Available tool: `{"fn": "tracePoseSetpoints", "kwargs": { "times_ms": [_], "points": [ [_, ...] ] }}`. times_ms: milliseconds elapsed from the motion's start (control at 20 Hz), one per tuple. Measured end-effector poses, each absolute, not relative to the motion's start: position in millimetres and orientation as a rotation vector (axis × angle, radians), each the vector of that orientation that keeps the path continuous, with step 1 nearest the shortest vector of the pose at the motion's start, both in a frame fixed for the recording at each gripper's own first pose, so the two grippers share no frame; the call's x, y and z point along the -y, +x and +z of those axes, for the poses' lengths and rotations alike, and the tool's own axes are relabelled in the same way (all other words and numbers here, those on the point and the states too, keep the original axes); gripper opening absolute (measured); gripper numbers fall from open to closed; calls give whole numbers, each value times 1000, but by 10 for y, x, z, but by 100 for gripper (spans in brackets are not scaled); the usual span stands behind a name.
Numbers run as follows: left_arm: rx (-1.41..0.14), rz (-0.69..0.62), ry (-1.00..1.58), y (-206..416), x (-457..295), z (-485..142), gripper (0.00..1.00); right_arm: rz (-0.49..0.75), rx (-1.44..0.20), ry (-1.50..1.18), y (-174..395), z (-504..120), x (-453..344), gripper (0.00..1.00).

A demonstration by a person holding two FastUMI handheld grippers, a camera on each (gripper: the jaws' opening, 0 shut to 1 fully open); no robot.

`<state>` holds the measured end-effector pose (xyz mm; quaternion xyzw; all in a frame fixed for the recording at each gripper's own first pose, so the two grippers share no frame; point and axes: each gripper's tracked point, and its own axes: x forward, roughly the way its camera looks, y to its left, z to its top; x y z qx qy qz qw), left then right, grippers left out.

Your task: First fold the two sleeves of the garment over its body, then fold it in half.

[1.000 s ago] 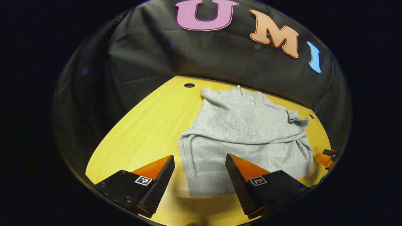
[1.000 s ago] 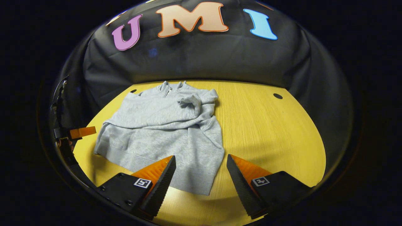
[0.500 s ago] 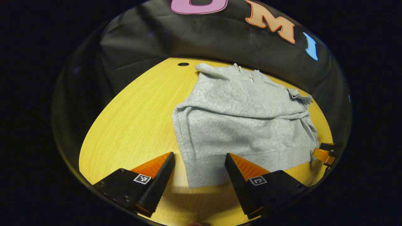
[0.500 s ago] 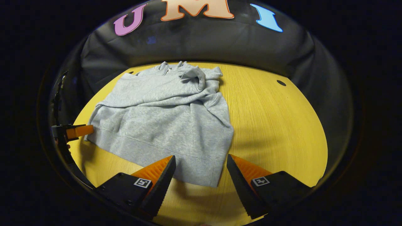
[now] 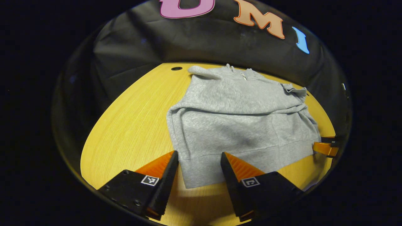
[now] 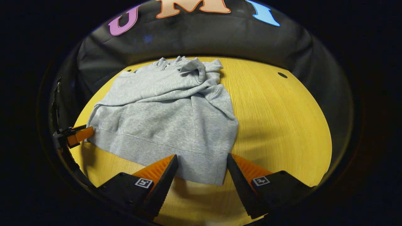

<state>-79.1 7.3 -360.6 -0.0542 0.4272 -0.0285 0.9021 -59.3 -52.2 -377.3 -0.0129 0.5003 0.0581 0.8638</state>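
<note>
Sleeves: both lie folded over the gray sweatshirt [image 5: 241, 125] | Left: half fold | Tongs: left gripper [image 5: 199, 163] and right gripper [image 6: 201, 166] wide apart at hem corners, holding nothing

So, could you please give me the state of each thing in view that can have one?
Grey sweatshirt: lying on the table, both sleeves folded over its body, not yet folded in half.
Left hand-held gripper: open, its fingers either side of the hem's corner, not closed on it.
Right hand-held gripper: open, its fingers either side of the hem's other corner.
Wooden table: bears the sweatshirt.
</note>
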Motion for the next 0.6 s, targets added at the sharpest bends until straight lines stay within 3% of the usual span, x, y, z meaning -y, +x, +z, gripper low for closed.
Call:
{"fn": "tracePoseSetpoints", "kwargs": {
  "times_ms": [50,150,300,350,400,450,500,600],
  "points": [
    [-886,-77,-106,-795,-50,-3603,77,132,-1059,-27,-588,-3787,500,96],
    [-887,-116,-97,-768,-7,-3597,68,178,-1079,-34,-593,-3778,395,88],
    [-884,-145,-95,-736,48,-3595,41,217,-1098,-17,-614,-3775,241,40],
    [-882,-155,-100,-717,76,-3593,37,202,-1097,-9,-601,-3777,241,27],
    [-870,-163,-114,-711,126,-3577,34,200,-1103,4,-601,-3781,223,19],
    [-869,-161,-127,-690,139,-3587,24,201,-1100,21,-605,-3724,238,11],
    [-859,-161,-130,-679,156,-3570,14,199,-1117,38,-605,-3775,233,5],
    [-863,-160,-120,-649,161,-3571,2,193,-1136,77,-595,-3765,229,5]
  ]
}}
